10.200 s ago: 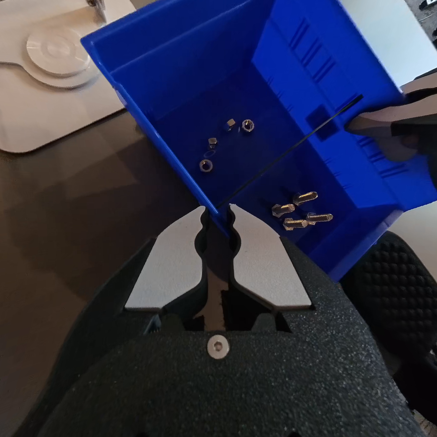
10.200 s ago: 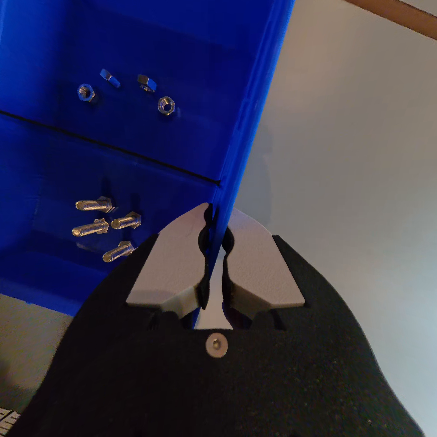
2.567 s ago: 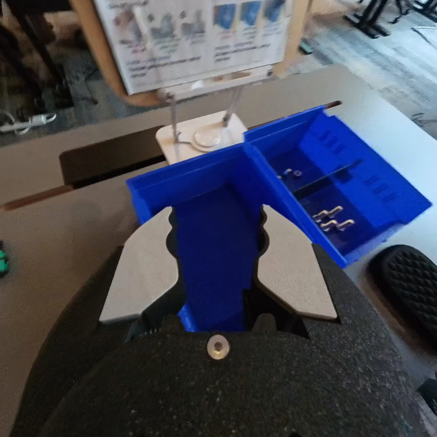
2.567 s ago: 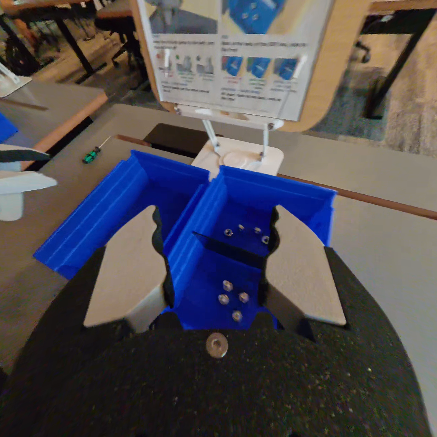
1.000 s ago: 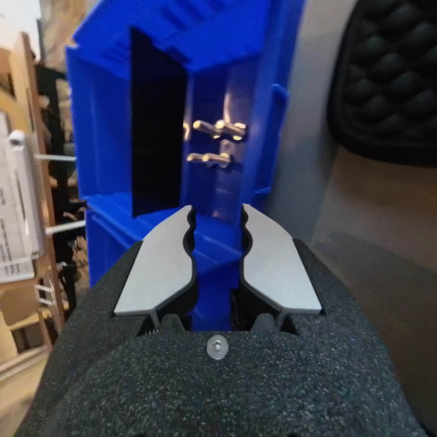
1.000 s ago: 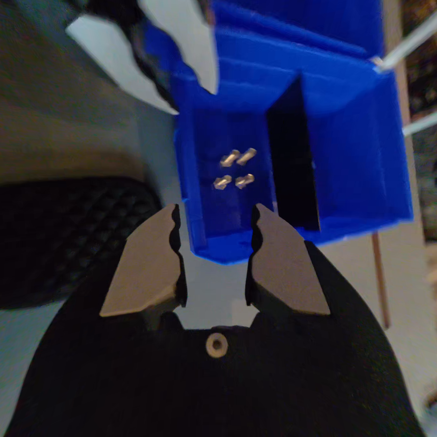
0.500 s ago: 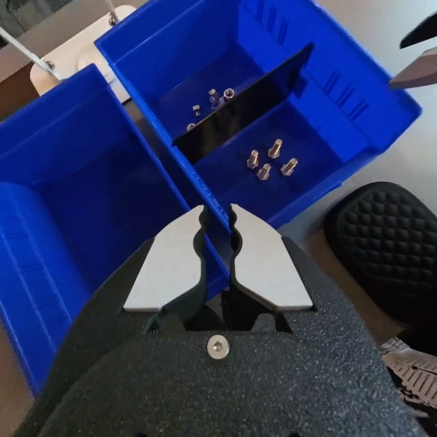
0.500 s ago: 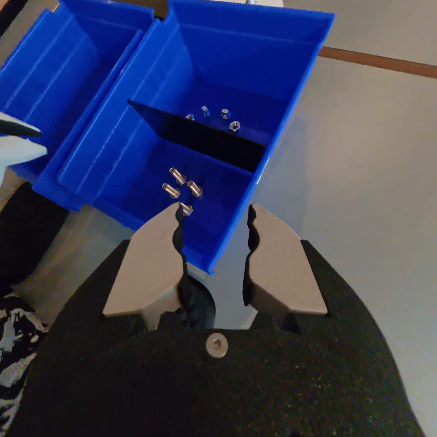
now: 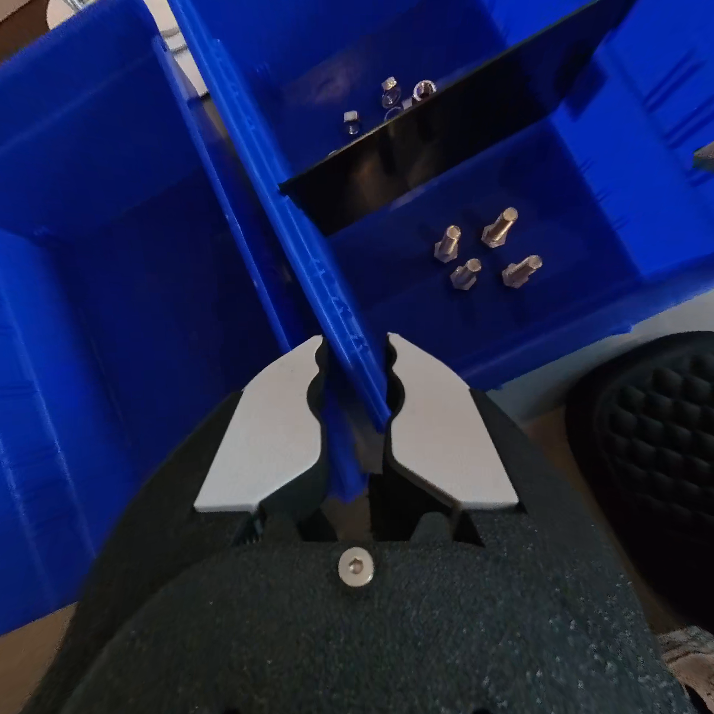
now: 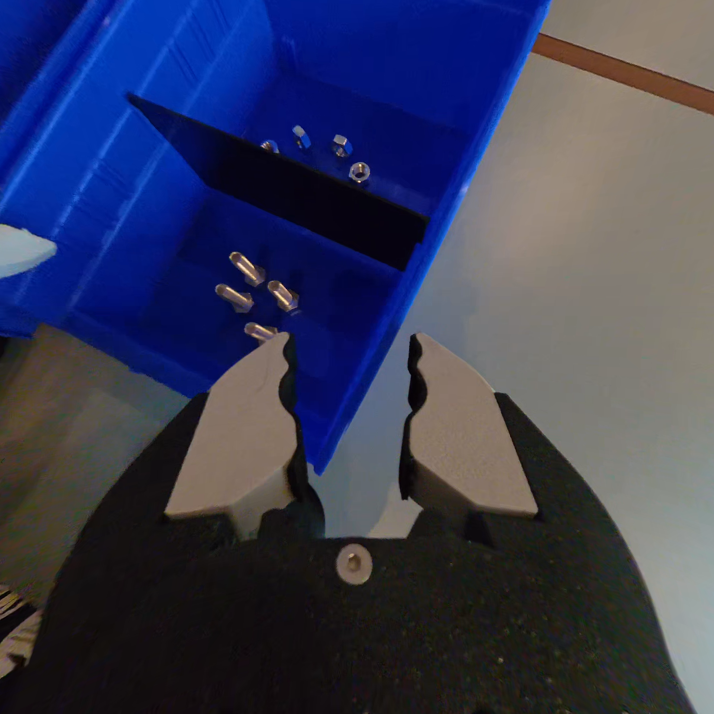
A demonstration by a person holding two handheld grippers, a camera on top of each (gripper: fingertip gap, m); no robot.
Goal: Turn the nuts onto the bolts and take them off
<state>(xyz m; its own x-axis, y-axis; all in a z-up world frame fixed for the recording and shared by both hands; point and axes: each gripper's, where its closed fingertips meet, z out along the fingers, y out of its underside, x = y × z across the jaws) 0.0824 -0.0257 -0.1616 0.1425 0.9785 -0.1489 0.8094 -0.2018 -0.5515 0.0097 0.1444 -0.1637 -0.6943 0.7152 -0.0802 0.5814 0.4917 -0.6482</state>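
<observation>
Both grippers come closer to the bin (image 10: 444, 247) | left gripper (image 9: 355, 380) seemingly clamps bin wall | right gripper (image 10: 349, 378) released | step: steady bin; next: grasp a bolt (image 10: 284, 295)

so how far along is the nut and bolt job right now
Nothing is threaded yet: four bolts stand bare in the near compartment, and the nuts lie loose behind the black divider. In hand: the left gripper is clamped on the divided bin's wall, and the right gripper is open at its near corner, holding nothing. All the turning on and off remains.
</observation>
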